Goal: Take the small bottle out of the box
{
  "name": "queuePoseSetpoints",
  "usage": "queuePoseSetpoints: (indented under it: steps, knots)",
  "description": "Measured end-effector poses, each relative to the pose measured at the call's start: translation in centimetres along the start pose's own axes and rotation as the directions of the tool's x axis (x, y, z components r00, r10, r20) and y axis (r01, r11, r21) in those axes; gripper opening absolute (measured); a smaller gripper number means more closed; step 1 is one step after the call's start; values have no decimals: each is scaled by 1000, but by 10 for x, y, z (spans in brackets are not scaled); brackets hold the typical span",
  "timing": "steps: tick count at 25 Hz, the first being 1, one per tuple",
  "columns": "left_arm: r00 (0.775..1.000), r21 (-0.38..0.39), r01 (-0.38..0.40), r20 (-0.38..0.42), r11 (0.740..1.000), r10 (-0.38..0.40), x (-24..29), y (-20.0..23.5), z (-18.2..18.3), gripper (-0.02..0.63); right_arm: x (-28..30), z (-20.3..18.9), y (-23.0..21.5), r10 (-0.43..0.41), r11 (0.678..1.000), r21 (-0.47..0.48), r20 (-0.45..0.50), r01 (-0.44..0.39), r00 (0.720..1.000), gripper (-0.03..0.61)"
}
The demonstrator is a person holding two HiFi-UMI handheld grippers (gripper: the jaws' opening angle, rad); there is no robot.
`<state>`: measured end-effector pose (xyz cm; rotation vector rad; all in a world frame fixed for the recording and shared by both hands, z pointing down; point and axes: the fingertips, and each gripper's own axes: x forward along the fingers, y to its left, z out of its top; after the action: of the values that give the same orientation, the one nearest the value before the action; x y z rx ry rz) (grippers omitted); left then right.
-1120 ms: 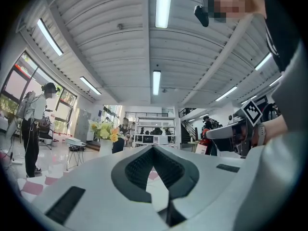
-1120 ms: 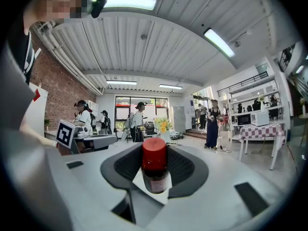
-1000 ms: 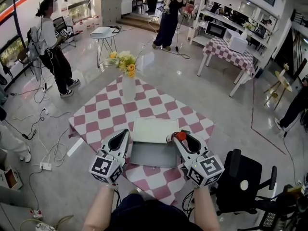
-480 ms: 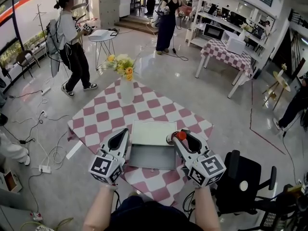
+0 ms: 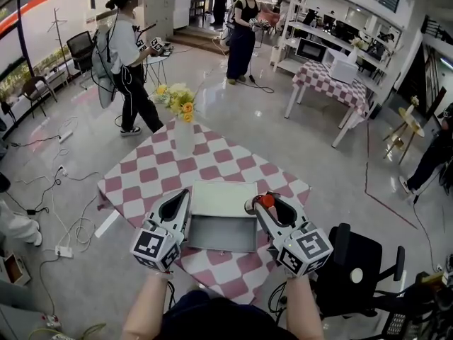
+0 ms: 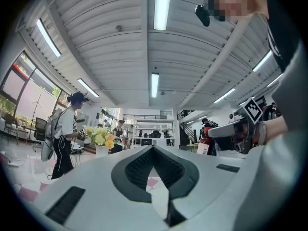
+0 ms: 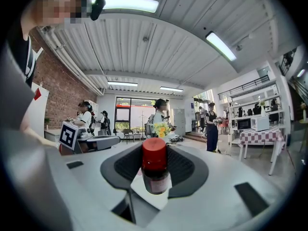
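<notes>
The right gripper (image 5: pixel 260 204) is pinching the small bottle (image 7: pixel 155 171), its dark pads pressed on either side of the glass body. The bottle stands upright with its red cap on top. It is out of the box (image 5: pixel 223 231), held just beside the box's right edge and over the pink-and-white chequered tablecloth (image 5: pixel 141 183). The grey box lies open on the near part of the table, with its pale lid (image 5: pixel 225 197) laid back on the far side. The left gripper (image 5: pixel 182 195) is level at the box's left edge with its jaws pressed together at the tips and nothing between them. A white vase of yellow flowers (image 5: pixel 182 112) stands at the table's far corner. Beyond it a person in a white top (image 5: pixel 129 55) stands at the far left. Another person, in dark clothes (image 5: pixel 243 30), stands farther back.
</notes>
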<state>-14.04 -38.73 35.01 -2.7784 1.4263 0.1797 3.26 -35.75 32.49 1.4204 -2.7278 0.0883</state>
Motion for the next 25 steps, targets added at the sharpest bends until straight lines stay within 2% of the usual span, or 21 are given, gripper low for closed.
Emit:
queuePoseSetpoints:
  steps: [25]
  knots:
    - [1000, -2, -13, -5, 1000, 13, -4, 1, -1, 5, -4, -1, -1, -4, 1000, 13, 1, 4, 1000, 150]
